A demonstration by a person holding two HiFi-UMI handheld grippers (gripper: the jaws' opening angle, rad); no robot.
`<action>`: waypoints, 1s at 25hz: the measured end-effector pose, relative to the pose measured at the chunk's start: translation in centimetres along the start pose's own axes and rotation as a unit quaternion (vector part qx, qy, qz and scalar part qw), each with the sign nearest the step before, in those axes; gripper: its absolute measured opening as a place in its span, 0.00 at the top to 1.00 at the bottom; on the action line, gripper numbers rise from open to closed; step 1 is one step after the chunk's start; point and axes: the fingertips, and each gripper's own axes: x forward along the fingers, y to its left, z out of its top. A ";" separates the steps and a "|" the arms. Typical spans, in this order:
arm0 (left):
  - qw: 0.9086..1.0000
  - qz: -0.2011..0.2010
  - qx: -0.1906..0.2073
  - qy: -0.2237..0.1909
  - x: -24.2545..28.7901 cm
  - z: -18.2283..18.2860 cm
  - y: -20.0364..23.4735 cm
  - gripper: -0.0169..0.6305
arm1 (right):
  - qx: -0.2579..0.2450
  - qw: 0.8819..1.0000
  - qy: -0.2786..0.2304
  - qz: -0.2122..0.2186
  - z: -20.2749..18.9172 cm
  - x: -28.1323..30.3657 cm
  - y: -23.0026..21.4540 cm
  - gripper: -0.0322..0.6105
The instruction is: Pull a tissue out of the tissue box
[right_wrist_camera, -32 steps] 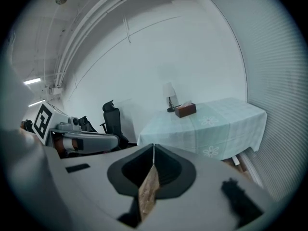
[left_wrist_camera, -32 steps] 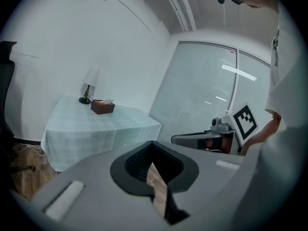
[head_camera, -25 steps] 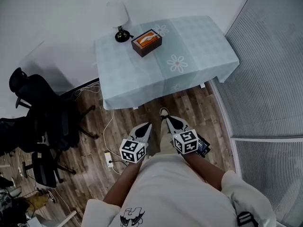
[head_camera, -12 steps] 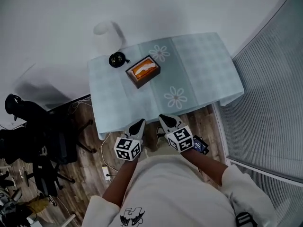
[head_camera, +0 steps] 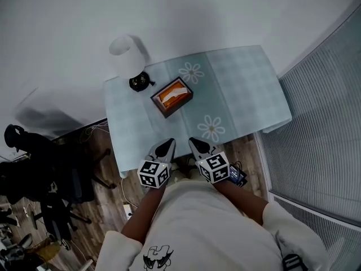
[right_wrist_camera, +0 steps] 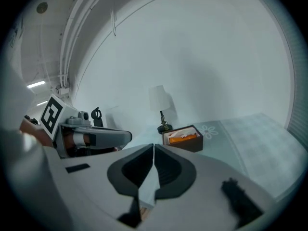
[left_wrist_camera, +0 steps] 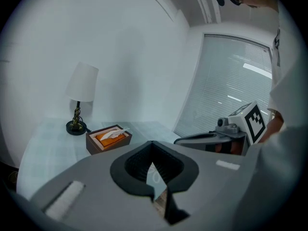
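A dark brown tissue box (head_camera: 171, 97) with an orange top and a white tissue sticking out stands on the table (head_camera: 242, 89), which is covered by a pale blue flowered cloth. Both grippers hover side by side at the table's near edge, well short of the box. My left gripper (head_camera: 165, 147) is shut with nothing in it, and so is my right gripper (head_camera: 197, 145). In the left gripper view the box (left_wrist_camera: 109, 138) lies ahead to the left, beyond the shut tips (left_wrist_camera: 152, 142). In the right gripper view the box (right_wrist_camera: 183, 138) lies ahead, slightly right of the shut tips (right_wrist_camera: 154, 146).
A white-shaded lamp (head_camera: 127, 58) on a black base stands just left of the box. Black office chairs (head_camera: 34, 168) and cables crowd the wooden floor at the left. A wall of blinds (head_camera: 321, 123) runs along the right, and a white wall stands behind the table.
The person has walked up to the table. Both grippers have travelled forward from over the floor to the table's near edge, still shut. The box has not moved on the table.
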 end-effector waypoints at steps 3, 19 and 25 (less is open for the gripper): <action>1.000 -0.003 -0.003 0.007 0.8 0.5 1.3 0.96 | 0.001 1.000 0.004 -0.002 0.9 1.0 -0.9 0.93; 0.997 0.048 -0.006 0.056 9.7 2.2 13.1 0.96 | -0.067 0.996 0.050 -0.026 3.6 13.4 -8.9 0.93; 0.992 0.060 -0.009 0.113 13.0 0.9 17.0 0.96 | -0.100 0.991 0.086 -0.037 3.6 17.9 -11.6 0.93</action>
